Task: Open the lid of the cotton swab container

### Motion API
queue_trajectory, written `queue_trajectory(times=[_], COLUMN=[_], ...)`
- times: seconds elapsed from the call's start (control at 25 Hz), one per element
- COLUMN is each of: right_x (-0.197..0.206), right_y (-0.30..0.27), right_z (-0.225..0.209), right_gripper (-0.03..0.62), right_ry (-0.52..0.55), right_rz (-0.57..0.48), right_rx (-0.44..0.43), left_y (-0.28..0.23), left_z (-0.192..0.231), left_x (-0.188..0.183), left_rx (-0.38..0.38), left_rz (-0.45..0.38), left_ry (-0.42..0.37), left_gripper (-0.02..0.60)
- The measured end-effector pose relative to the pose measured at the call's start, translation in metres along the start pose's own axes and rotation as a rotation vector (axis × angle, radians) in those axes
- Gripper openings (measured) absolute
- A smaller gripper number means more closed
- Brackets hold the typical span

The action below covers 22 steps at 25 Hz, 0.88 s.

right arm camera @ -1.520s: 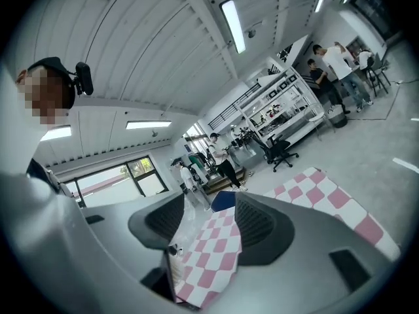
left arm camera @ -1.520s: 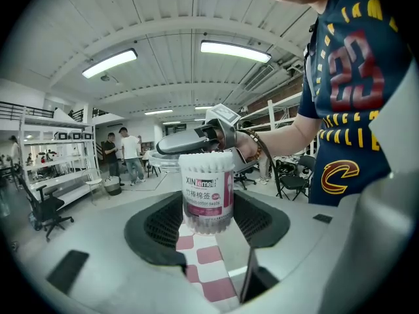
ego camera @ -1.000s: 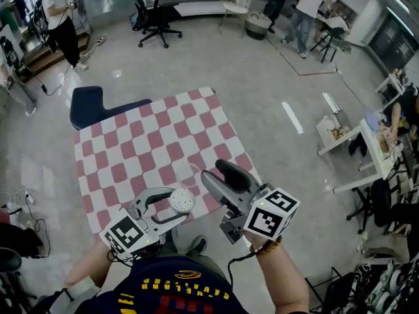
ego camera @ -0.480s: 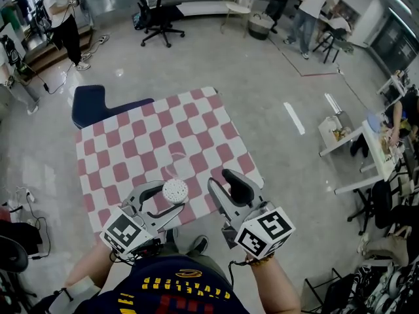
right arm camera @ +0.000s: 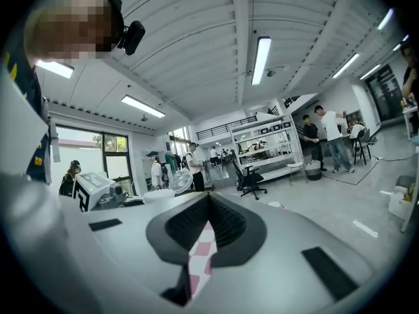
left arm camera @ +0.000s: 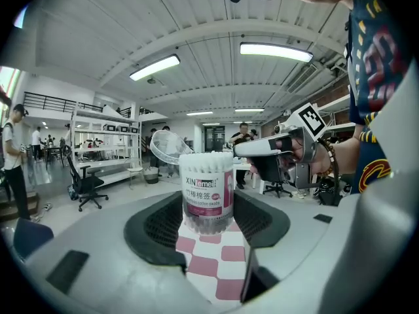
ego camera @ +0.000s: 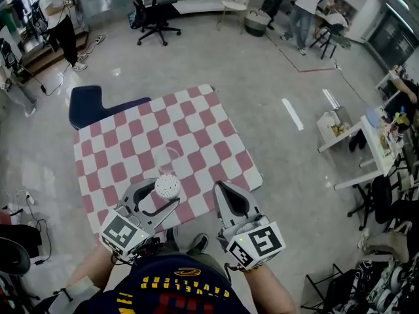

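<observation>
The cotton swab container (ego camera: 167, 187) is a clear tub with a pink label, full of white swabs. It stands upright between the jaws of my left gripper (ego camera: 156, 195), which is shut on its body (left arm camera: 207, 191). Its clear lid (ego camera: 169, 157) stands flipped up and back, and in the left gripper view the lid (left arm camera: 167, 149) tilts behind the exposed swab tips. My right gripper (ego camera: 226, 193) hangs just right of the container, apart from it, jaws shut with nothing between them. In the right gripper view the shut gripper (right arm camera: 208, 224) shows only checked cloth below.
A pink-and-white checked table (ego camera: 196, 129) lies under both grippers. A dark blue seat (ego camera: 91, 103) stands at its far left corner. An office chair (ego camera: 154, 18) and several people are farther off on the grey floor.
The right gripper's jaws have gone from wide open to shut and it has drawn back toward me. The left gripper with the container has shifted slightly left and away.
</observation>
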State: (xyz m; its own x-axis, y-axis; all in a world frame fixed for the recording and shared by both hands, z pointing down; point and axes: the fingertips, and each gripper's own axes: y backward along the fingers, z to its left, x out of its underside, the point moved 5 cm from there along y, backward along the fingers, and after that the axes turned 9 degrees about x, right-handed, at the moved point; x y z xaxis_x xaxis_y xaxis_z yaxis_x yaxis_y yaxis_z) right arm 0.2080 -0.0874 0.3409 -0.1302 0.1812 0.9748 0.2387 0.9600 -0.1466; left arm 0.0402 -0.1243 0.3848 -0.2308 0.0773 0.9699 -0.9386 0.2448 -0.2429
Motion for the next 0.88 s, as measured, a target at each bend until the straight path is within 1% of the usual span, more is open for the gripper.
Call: queue_trajectory(times=[0.2,0.36,0.56,0.88], right_x=[0.0026,0.0014,0.0023,0.0081], right_y=[-0.0002,0.0014,0.0025,0.0018], right_z=[0.003,0.0019,0.0026,0.0064], right_gripper=[0.011,0.011,0.011,0.01], right_ry=[0.032,0.038,0.049,0.098], right_rz=[0.003,0.003,0.004,0.02], right_rx=[0.007,0.017,0.026,0.034], left_y=[0.0023,0.0009,0.0014,0.0003], left_z=[0.0015,0.0004,-0.0005,-0.0023], left_x=[0.006,0.003,-0.0006,0.0031], left_rx=[0.001,0.01,0.017,0.022], left_rz=[0.018,-0.002,-0.008,-0.008], left_ry=[0.007,0.008,0.007,0.012], left_gripper=[0.245,0.245,0.244,0.245])
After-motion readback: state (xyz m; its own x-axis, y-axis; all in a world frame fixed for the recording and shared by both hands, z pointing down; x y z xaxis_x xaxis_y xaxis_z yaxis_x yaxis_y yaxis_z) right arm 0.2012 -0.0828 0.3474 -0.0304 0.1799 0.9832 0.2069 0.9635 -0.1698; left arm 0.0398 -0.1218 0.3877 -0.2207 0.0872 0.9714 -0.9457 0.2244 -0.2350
